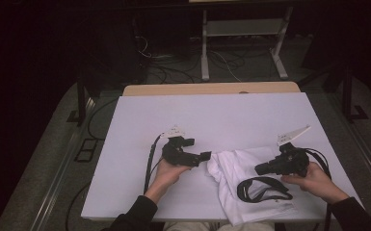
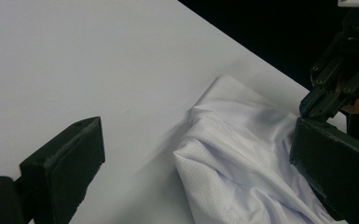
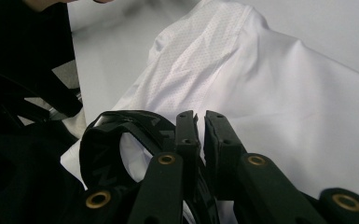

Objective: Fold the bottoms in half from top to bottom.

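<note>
Resting on a white table (image 1: 139, 125), two hand-held grippers flank a crumpled white garment (image 1: 243, 185) in the lower middle of the high view.

At lower centre-left, the person's left hand (image 1: 166, 174) holds the left gripper (image 1: 203, 157) with its tip at the garment's left edge; in the left gripper view its jaws stand wide apart, one at the lower left over bare table, the other at the right edge against the cloth (image 2: 242, 154), with nothing between them. A black strap (image 1: 262, 188) lies looped on the garment, right of centre. At lower right, the right hand (image 1: 315, 180) holds the right gripper (image 1: 261, 168) over the cloth; in the right gripper view its jaws are together above the white fabric (image 3: 270, 79), the strap's loop (image 3: 121, 135) just left of them, and I cannot tell whether they pinch anything.
</note>
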A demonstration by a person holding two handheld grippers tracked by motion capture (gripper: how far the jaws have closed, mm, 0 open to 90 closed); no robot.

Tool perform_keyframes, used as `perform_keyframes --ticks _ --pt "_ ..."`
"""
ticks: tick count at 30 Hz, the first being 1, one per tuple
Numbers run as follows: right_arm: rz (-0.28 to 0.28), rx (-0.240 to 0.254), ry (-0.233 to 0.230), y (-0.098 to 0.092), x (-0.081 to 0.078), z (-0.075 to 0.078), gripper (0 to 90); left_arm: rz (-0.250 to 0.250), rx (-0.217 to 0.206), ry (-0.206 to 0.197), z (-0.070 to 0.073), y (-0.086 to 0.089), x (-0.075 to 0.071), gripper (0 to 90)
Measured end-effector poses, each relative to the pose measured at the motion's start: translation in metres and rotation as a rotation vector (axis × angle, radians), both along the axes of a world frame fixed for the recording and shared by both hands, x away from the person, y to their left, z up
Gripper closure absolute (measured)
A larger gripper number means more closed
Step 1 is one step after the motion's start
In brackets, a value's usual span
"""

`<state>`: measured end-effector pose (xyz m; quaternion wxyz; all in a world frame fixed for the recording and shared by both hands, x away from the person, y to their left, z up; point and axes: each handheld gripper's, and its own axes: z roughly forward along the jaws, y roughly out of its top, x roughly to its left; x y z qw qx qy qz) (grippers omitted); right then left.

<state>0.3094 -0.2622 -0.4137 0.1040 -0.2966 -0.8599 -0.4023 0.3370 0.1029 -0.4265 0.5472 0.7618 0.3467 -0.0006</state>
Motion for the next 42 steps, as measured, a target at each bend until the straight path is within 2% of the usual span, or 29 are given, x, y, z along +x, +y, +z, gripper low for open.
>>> perform_keyframes --ticks 6,12,18,28,42 --pt "0.023 -0.022 0.018 0.010 0.001 -0.006 82.0 -0.001 0.002 -0.001 0.000 0.000 0.000 2.5" --pt "0.057 -0.023 0.045 0.016 -0.002 -0.012 82.7 -0.003 0.005 -0.004 -0.001 0.000 0.000 2.5" --pt "0.093 -0.010 0.063 0.016 -0.013 -0.012 82.9 0.000 0.004 -0.001 -0.001 0.000 0.000 2.5" --pt "0.142 0.040 0.101 0.010 -0.034 -0.017 83.3 -0.011 0.009 0.009 -0.003 -0.003 -0.001 2.5" --pt "0.224 -0.035 0.121 0.025 -0.048 -0.030 85.7 -0.024 0.013 0.024 -0.006 -0.007 -0.001 1.9"
